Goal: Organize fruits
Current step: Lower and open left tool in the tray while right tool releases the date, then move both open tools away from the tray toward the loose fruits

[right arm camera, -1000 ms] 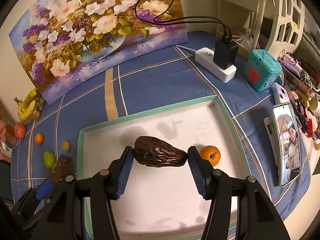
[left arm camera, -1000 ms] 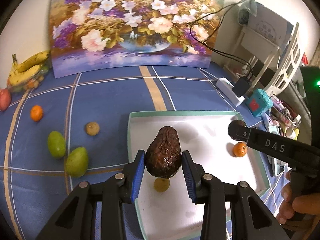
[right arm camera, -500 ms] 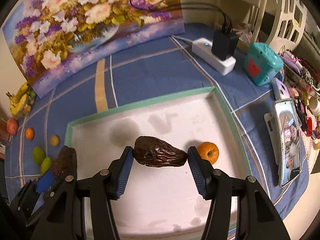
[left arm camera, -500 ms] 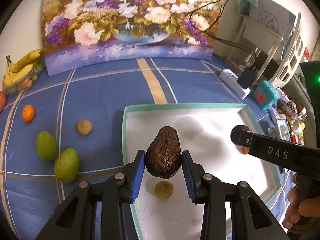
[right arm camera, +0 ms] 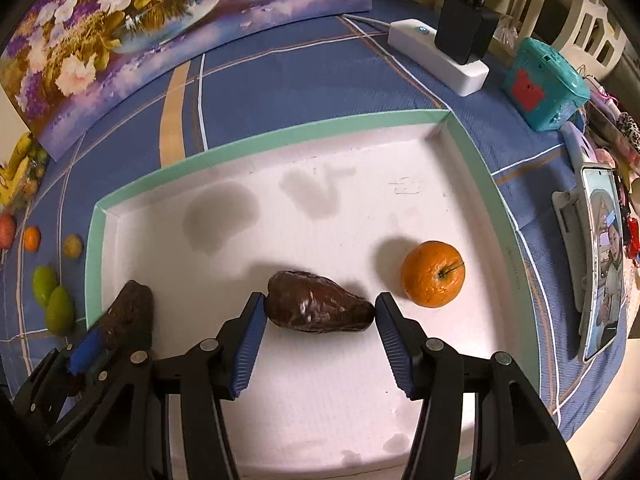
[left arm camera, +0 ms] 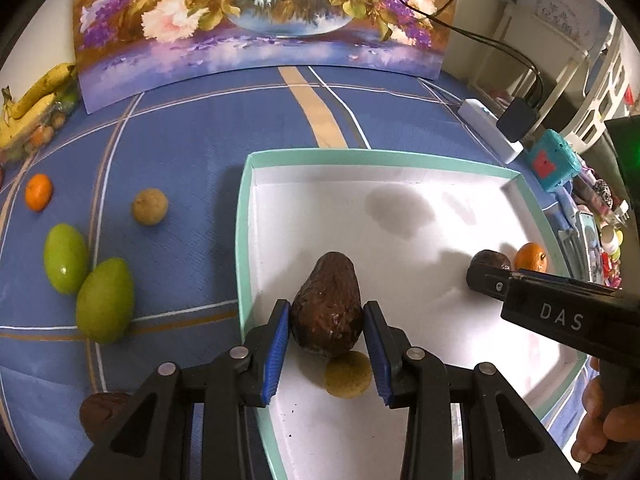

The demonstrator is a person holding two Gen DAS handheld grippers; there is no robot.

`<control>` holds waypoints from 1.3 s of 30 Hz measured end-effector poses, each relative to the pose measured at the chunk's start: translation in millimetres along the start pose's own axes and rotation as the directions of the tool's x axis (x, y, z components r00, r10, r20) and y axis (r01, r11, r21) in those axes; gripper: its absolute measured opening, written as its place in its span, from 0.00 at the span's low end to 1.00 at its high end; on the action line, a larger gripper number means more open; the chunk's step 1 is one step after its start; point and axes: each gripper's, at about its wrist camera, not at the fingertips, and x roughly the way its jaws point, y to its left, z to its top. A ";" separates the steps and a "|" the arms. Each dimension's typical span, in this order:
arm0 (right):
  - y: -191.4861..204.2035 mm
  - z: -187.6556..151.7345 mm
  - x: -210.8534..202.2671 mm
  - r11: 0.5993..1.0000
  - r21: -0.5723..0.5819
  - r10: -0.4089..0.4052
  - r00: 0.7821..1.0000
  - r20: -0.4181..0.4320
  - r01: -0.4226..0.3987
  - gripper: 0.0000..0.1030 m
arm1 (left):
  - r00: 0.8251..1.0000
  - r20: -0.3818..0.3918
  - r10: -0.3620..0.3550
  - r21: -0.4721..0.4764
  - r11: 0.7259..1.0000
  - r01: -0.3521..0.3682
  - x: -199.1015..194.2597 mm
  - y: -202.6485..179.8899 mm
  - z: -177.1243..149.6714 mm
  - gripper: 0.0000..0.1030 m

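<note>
Blue striped tablecloth (left arm camera: 192,152); flower painting (left arm camera: 256,20) behind; white tray (right arm camera: 464,148) centre

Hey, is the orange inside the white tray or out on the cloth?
Inside. The orange sits on the tray's white floor, within its green rim.

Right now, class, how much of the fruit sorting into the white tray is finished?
Done: an orange and a small yellowish fruit lie in the tray. In hand: the left gripper and right gripper each hold an avocado over it. Left on the cloth: two green fruits, a small orange, another yellowish fruit.
</note>
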 end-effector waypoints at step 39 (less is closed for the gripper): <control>6.8 5.0 -76.1 0.999 -0.021 0.029 0.981 0.194 -0.025 0.56 | 0.996 0.090 0.022 -0.159 0.987 -0.007 -75.2 44.4 8.5 0.40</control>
